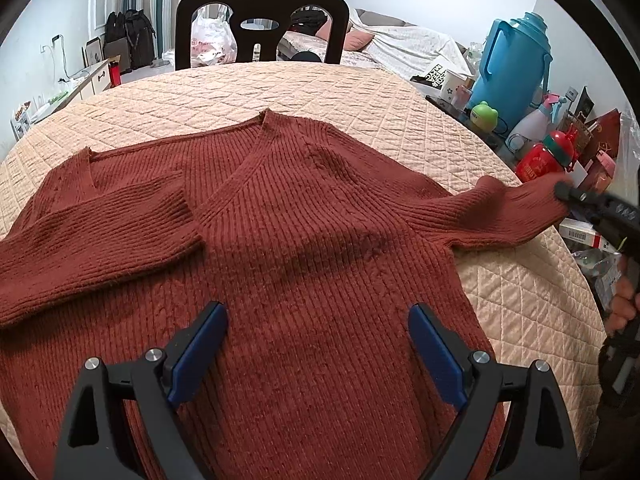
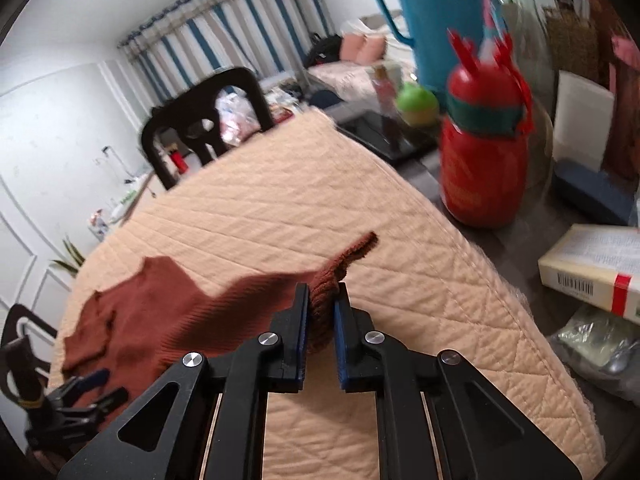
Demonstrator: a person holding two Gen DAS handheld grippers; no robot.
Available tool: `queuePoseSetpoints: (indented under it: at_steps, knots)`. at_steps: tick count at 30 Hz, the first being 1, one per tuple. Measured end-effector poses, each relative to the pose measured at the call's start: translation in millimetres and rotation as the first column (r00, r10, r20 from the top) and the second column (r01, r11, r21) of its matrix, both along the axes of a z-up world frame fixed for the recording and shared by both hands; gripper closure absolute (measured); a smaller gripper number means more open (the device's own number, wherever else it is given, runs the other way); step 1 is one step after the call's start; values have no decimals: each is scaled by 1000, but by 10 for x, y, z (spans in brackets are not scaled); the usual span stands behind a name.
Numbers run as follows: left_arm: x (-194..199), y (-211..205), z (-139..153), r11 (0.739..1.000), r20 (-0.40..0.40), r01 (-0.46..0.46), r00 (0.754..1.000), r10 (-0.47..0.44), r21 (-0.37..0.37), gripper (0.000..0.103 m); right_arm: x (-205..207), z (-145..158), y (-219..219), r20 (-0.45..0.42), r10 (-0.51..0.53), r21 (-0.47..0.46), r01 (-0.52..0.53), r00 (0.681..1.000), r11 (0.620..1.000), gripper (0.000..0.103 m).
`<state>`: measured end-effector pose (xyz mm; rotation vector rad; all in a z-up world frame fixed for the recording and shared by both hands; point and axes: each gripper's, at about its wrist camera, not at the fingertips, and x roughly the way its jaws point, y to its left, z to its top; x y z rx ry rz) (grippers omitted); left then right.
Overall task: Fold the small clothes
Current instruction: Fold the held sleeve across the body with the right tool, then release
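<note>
right gripper (image 2: 323,300) angled down, clamping sweater (image 1: 304,248) cuff; left gripper (image 1: 318,344) spread wide above it.

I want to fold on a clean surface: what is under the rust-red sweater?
The sweater lies on a peach quilted cover, which shows all round it. What is beneath the cover, and the patch under the sweater, is hidden.
</note>
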<state>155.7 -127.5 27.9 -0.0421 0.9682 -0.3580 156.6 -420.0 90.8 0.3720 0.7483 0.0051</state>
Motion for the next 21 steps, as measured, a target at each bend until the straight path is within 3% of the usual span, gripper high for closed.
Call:
queuePoseSetpoints:
  at_steps: [11, 21]
  knots:
    - [-52, 37, 16, 999, -24, 17, 1000, -17, -30, 10, -12, 589, 807, 157, 218, -35, -216, 963, 976, 92]
    - [-167, 353, 75, 995, -62, 11, 998, -17, -97, 10, 224, 590, 1502, 161, 368, -52, -364, 916, 930, 92]
